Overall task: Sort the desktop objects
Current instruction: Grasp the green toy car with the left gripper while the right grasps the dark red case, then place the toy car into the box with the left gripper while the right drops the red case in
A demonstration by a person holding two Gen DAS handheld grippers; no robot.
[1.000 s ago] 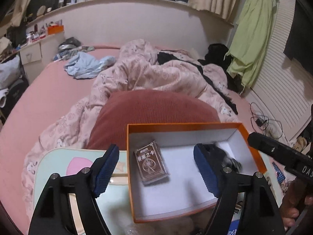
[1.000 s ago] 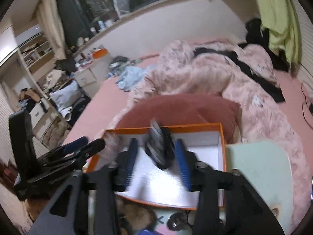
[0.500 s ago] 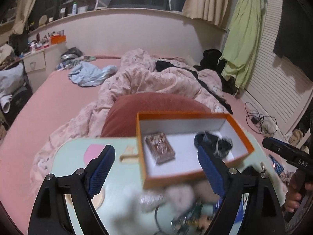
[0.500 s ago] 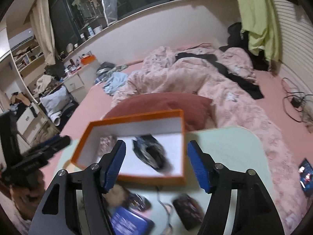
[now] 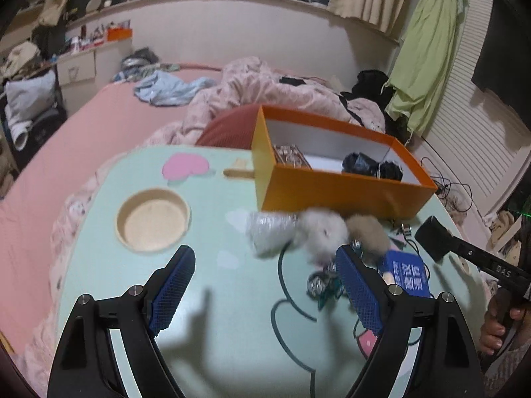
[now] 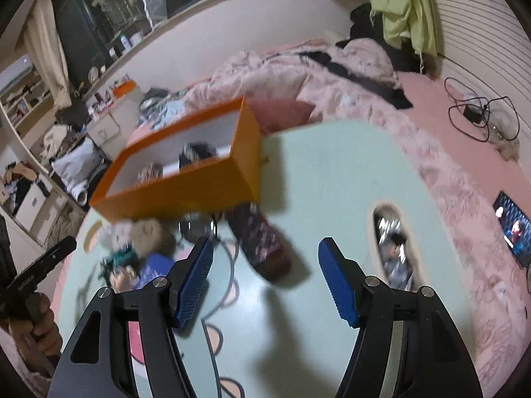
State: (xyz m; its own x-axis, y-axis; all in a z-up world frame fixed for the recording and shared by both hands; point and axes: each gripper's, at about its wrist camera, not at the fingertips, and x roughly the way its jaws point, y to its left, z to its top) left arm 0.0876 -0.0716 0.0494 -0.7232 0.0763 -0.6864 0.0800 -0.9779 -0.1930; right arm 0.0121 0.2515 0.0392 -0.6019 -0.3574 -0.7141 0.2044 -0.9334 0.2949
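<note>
Both tools stand wide with nothing between their pads. The left tool [image 5: 265, 288] hangs over the pale green tabletop [image 5: 232, 331]; the right tool [image 6: 265, 278] hangs over it too. The orange box [image 5: 338, 189] sits at the tabletop's far edge, toward 1 o'clock in the left view, with a card pack [image 5: 292, 156] and a dark bundle [image 5: 361, 162] inside. Just in front of it lie a white pompom [image 5: 322, 235], a tan pompom [image 5: 368, 232] and a blue booklet [image 5: 408, 275]. A dark patterned pouch [image 6: 262, 238] lies at 12 o'clock from the right tool.
</note>
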